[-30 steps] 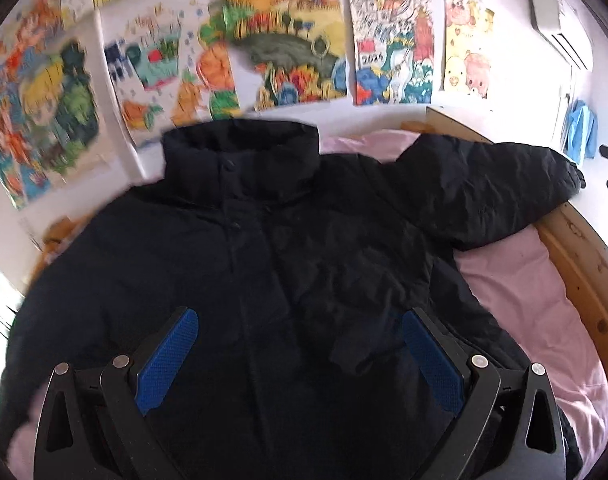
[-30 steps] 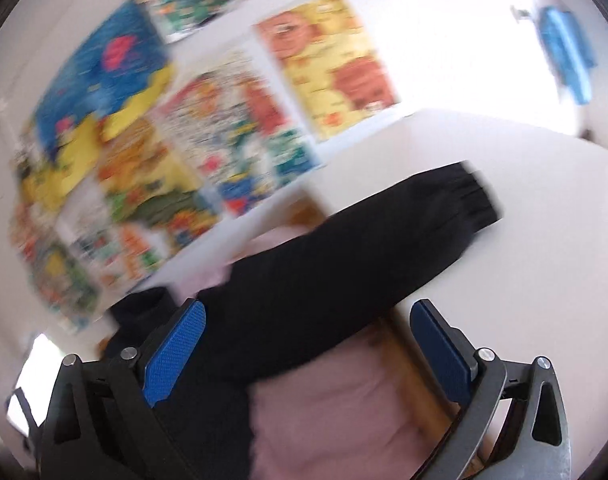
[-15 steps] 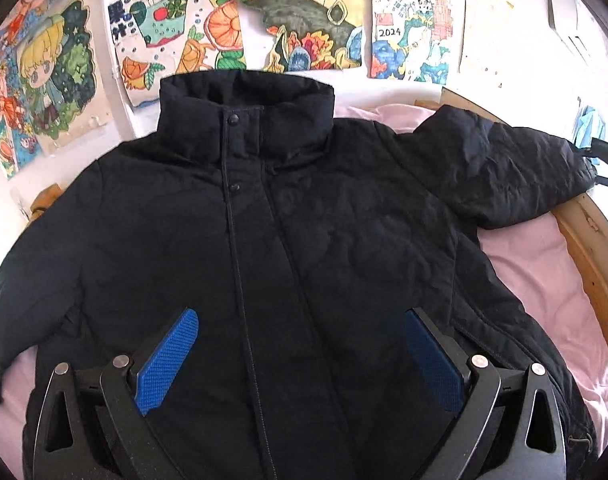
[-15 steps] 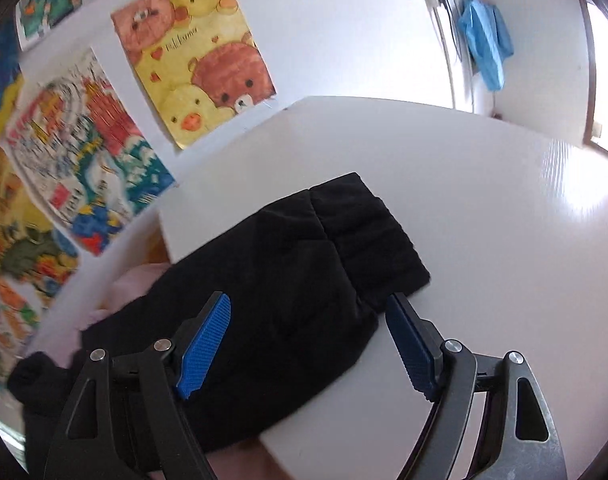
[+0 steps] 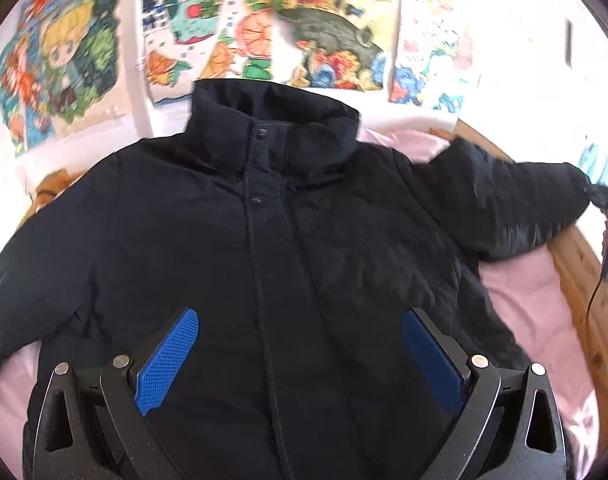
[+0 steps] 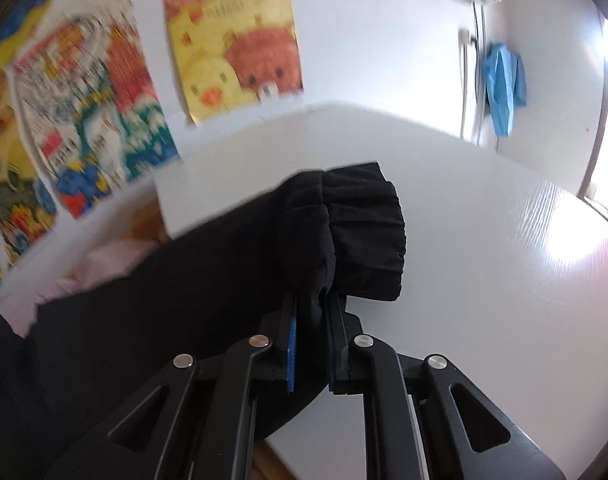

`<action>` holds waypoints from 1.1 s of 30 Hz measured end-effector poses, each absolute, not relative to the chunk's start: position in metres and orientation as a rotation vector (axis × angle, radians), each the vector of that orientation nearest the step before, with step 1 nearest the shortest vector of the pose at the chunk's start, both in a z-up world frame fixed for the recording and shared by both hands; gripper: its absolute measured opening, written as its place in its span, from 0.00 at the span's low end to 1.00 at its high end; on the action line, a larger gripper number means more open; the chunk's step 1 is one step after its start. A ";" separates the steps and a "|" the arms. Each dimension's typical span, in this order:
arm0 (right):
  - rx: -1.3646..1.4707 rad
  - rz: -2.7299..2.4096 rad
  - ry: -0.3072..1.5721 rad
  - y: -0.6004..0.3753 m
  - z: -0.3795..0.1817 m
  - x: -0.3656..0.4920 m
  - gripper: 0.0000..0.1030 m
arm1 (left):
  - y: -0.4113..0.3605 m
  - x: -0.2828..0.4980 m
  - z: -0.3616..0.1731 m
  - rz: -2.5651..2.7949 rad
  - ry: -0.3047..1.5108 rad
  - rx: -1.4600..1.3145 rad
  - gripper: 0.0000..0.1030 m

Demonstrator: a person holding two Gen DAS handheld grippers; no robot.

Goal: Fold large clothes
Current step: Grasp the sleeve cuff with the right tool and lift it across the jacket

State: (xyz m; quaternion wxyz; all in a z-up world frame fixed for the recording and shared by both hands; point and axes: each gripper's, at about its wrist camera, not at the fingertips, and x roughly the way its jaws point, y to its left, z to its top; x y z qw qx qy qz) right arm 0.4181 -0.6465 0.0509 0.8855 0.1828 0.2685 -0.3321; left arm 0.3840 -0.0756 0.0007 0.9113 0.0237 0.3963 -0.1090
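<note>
The right hand-held gripper point(image 6: 310, 312) had pinched the jacket point(image 5: 264, 260) sleeve point(image 6: 224, 264) by its cuff point(image 6: 364, 236) at three o'clock (presumably to fold it inward), while the left hand-held gripper point(image 5: 300, 344) hovered wide open, empty.

left view above jacket point(image 5: 304, 240), right view near sleeve point(image 6: 224, 280)

Left gripper point(image 5: 300, 356): jaws spread wide, blue pads point(image 5: 169, 360) apart, nothing between them, poised over the jacket front point(image 5: 264, 264). Right gripper point(image 6: 313, 316): jaws pinched together on the sleeve point(image 6: 232, 264) just behind its cuff.
</note>
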 end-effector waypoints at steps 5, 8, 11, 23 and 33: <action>0.244 -0.561 0.337 -0.575 0.100 0.417 0.10 | -0.035 0.391 0.019 -0.236 0.792 -0.086 1.00; 0.130 -0.407 0.249 -0.506 0.128 0.431 0.10 | -0.007 0.389 0.032 -0.279 0.752 -0.180 1.00; 0.002 -0.265 0.203 -0.436 0.142 0.445 0.10 | 0.020 0.386 0.048 -0.338 0.701 -0.271 1.00; -0.477 0.068 0.209 -0.218 0.087 0.448 0.10 | 0.062 0.384 0.057 -0.560 0.579 -0.519 1.00; -0.874 0.202 0.202 -0.101 0.003 0.394 0.09 | 0.049 0.432 -0.001 -0.527 0.843 -0.661 0.99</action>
